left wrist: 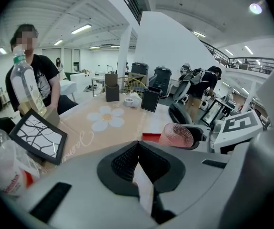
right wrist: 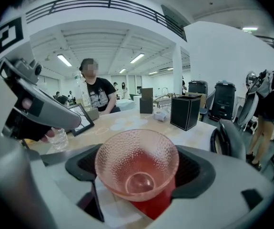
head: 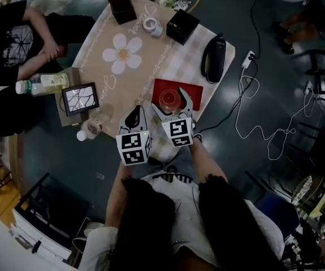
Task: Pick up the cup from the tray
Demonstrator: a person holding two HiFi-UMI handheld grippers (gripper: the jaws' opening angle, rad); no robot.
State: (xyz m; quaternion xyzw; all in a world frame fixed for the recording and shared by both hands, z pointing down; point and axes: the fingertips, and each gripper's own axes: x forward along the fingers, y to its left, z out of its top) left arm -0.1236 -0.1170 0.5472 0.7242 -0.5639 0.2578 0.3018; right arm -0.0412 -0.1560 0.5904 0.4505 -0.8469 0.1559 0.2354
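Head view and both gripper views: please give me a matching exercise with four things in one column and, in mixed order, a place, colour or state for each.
Things:
1. cup
2. left gripper
3. tray
4. picture frame

Descriptions:
A. red, lying under the cup
B. jaws together, nothing between them
C. pink glass, held between the jaws of the right gripper
D. black border, white inside with dark lines

Pairs: 1-C, 2-B, 3-A, 4-D
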